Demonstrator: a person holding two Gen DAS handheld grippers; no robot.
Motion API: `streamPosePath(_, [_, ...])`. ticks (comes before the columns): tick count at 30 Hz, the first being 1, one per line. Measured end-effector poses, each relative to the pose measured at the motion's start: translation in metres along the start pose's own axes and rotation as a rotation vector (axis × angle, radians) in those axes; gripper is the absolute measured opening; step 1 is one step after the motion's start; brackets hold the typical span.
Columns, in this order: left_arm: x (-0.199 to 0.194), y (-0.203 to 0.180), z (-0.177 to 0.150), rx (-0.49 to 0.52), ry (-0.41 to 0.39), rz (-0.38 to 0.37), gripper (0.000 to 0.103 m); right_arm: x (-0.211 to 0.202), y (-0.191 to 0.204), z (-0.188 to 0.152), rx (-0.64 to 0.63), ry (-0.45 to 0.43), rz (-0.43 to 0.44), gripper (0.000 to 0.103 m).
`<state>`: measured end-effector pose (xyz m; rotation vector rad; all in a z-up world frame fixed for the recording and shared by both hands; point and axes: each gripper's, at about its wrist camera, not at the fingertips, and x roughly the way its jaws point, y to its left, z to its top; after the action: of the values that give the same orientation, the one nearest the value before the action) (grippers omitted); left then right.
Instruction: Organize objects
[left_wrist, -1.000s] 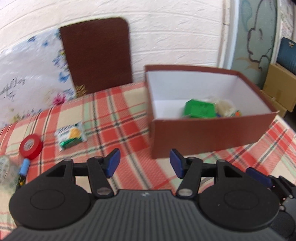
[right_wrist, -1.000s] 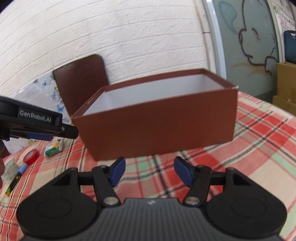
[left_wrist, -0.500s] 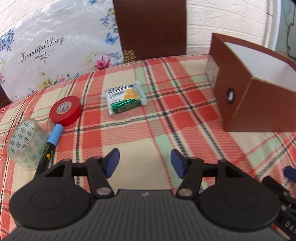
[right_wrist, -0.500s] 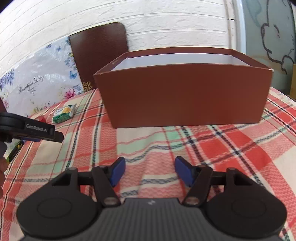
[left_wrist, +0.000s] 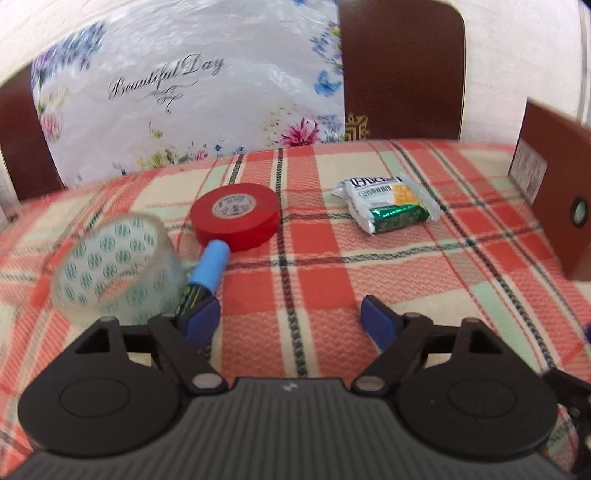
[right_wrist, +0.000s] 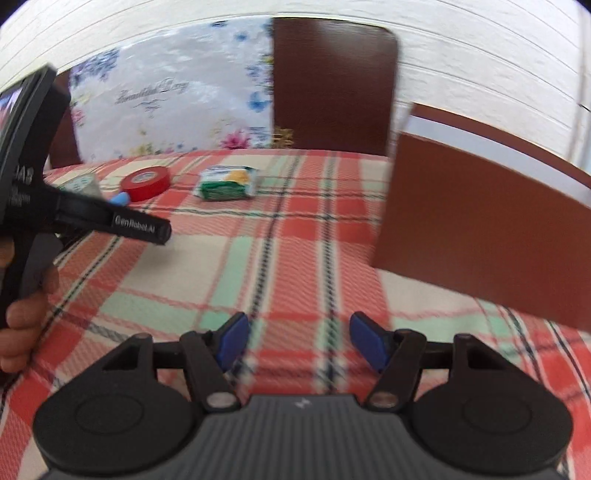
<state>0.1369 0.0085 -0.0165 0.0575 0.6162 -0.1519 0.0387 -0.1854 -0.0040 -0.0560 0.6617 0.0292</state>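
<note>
Both grippers, left gripper (left_wrist: 290, 314) and right gripper (right_wrist: 299, 339), hover spread and empty over the plaid tablecloth (left_wrist: 314, 266); red tape roll (left_wrist: 235, 215), clear tape roll (left_wrist: 110, 266), blue-capped marker (left_wrist: 208, 267) and snack packet (left_wrist: 386, 208) lie far left of the brown box (right_wrist: 480, 240).

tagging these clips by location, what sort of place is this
Probably a home room, with a table used as a tidying spot. A plaid tablecloth covers the surface, a brown chair back stands against a white brick wall, and tape rolls, a marker and a snack packet lie about.

2 tape rolls (left_wrist: 235, 216), 1 marker (left_wrist: 207, 271), 1 packet (left_wrist: 386, 208), 1 box (right_wrist: 480, 236)
</note>
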Motion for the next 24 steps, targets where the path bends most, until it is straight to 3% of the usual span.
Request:
streamPosePath(3, [-0.006,0.010,-0.002,-0.062,-0.039,-0.056,0.085,0.019,0.014,0.014,-0.052,-0.018,0.029,0.063])
streamPosePath(13, [0.000,0.009,-0.004,-0.080,-0.067,-0.071,0.089,0.088,0.021,0.088,0.033,-0.145,0.072,0.070])
streamPosePath(16, [0.000,0.010,-0.005,-0.087,-0.070,-0.075,0.089,0.110,0.025,0.107,0.061,-0.155,0.129,0.076])
streamPosePath(18, [0.000,0.010,-0.005,-0.083,-0.070,-0.072,0.089,0.131,0.031,0.112,0.056,-0.113,0.203,0.079])
streamPosePath(20, [0.001,0.010,-0.005,-0.083,-0.070,-0.071,0.089,0.152,0.042,0.109,0.004,-0.026,0.172,0.074])
streamPosePath(22, [0.001,0.011,-0.004,-0.085,-0.070,-0.071,0.089,0.151,0.043,0.109,-0.007,-0.039,0.173,0.061])
streamPosePath(24, [0.001,0.009,-0.004,-0.080,-0.069,-0.067,0.089,0.150,0.039,0.107,0.009,-0.044,0.167,0.056])
